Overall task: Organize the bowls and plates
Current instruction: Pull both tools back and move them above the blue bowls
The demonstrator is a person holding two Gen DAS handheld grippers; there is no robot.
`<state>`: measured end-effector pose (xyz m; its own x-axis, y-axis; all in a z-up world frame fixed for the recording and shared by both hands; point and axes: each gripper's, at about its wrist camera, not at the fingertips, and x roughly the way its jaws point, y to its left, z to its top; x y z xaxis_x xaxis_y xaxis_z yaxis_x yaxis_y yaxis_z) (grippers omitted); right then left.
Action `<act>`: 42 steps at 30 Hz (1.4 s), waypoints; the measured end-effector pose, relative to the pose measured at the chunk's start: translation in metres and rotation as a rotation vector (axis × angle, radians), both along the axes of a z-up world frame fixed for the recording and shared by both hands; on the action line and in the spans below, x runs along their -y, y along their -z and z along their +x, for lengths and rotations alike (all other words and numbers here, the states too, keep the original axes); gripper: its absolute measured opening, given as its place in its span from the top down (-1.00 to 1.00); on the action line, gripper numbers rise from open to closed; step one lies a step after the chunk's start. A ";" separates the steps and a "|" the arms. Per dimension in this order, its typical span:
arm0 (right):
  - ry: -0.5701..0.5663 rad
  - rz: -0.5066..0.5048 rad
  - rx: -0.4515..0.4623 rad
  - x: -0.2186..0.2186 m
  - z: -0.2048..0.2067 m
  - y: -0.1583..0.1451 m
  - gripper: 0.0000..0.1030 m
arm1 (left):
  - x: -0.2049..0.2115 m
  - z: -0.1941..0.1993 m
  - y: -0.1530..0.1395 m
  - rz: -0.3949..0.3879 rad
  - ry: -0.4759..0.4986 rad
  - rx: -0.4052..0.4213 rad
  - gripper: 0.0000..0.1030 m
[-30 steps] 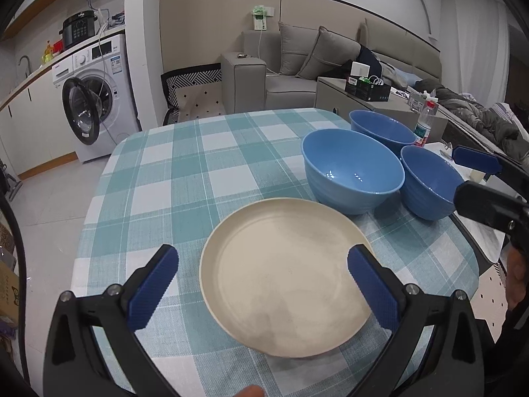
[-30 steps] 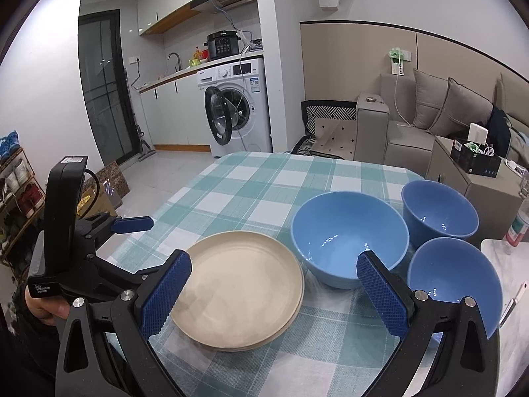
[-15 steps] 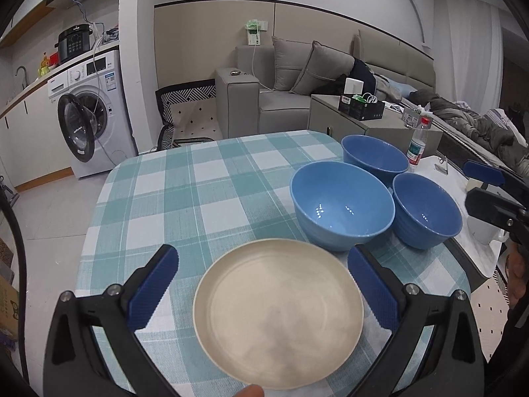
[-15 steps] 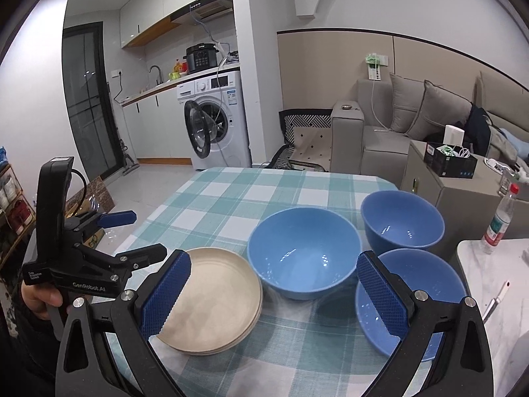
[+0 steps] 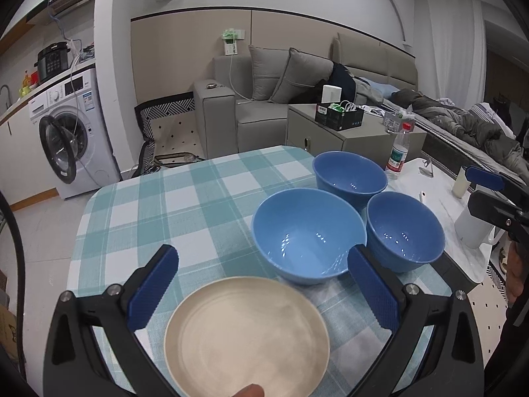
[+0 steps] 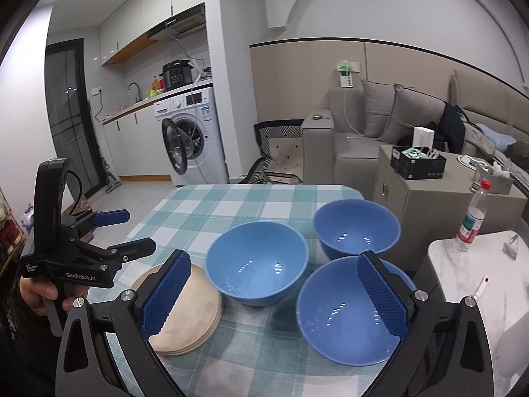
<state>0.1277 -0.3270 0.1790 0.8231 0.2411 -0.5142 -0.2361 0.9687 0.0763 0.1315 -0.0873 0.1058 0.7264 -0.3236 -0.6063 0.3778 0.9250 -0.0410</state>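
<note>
Plates [image 6: 188,311], cream, lie stacked at the near left of the checked table [image 5: 185,198]. Three blue bowls sit to their right: the large bowl [image 5: 309,235] just beside the stack, the far bowl [image 5: 349,173] behind it, the near bowl [image 6: 347,311] at the right edge. Left gripper [image 5: 261,294] hovers above the plates, jaws spread, holding nothing. Right gripper [image 6: 271,292] hovers over the bowls, jaws spread, holding nothing.
</note>
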 end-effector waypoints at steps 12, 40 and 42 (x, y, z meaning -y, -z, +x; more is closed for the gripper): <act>0.094 0.049 0.005 0.058 0.006 -0.016 -0.99 | 0.050 0.035 -0.016 0.021 0.046 -0.006 -1.00; 0.196 -0.026 -0.144 0.123 0.057 0.005 -0.99 | 0.117 0.103 -0.006 0.052 0.071 -0.079 -1.00; 0.196 -0.023 -0.159 0.127 0.063 0.010 -0.99 | 0.118 0.110 -0.003 0.048 0.059 -0.093 -1.00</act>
<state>0.1904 -0.4543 0.1692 0.7613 0.0716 -0.6444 -0.0304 0.9967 0.0749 0.2411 -0.2057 0.1090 0.6472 -0.3332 -0.6856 0.4283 0.9030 -0.0346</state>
